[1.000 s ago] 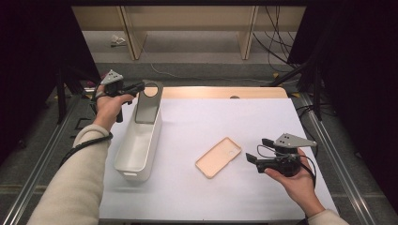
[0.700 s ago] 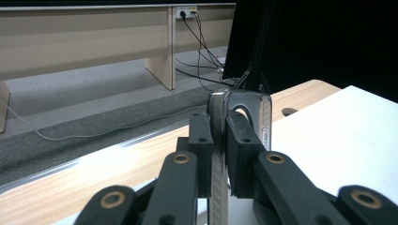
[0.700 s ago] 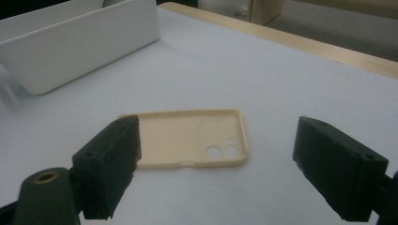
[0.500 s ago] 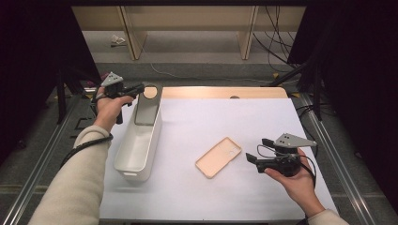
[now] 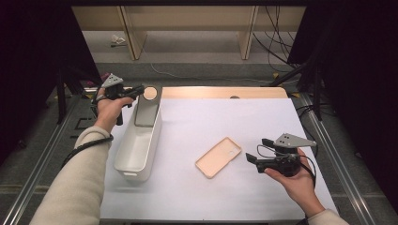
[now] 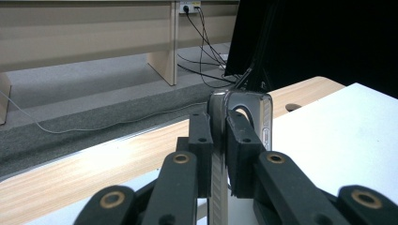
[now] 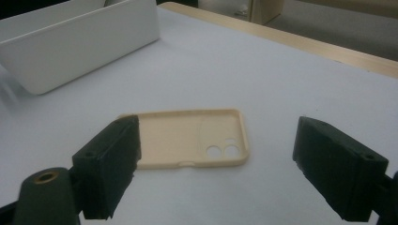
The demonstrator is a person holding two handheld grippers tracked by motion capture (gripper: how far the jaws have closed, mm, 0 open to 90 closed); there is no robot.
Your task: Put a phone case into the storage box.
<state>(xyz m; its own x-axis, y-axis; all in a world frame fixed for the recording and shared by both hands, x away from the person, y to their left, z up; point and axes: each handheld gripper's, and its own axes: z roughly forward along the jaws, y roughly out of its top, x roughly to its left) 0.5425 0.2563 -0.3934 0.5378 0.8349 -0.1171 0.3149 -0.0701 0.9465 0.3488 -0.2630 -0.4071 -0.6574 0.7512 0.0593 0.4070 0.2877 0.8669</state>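
moved since the earlier frame: honestly nothing. Both hands, the phone and the case sit exactly where they were a second ago, so this looks like a pause mid-job.

what that means: my guess is the phone still has to travel over to the case, and that trip hasn't started.

left gripper (image 5: pixel 139 90): upper left of the high view, jaws clamped on the top end of the phone (image 5: pixel 145 108). In the left gripper view the phone (image 6: pixel 244 117) sits pinched edge-on between the two black pads.

right gripper (image 5: pixel 257 150): lower right of the high view, jaws spread wide with nothing in them, aimed at the case.

phone: standing tilted at the far end of the white bin (image 5: pixel 136 150), screen side facing the camera, lower end down inside the bin. Long axis runs roughly up and down in the high view, leaning a bit.

phone case (image 5: pixel 218 156): flat on the white table cover (image 5: pixel 234 117), centre of the high view, open side up. Long axis is diagonal, lower left to upper right. In the right gripper view the case (image 7: pixel 187 138) has its camera holes toward the right end.

gap: phone and case are well apart, with the bin wall between them.
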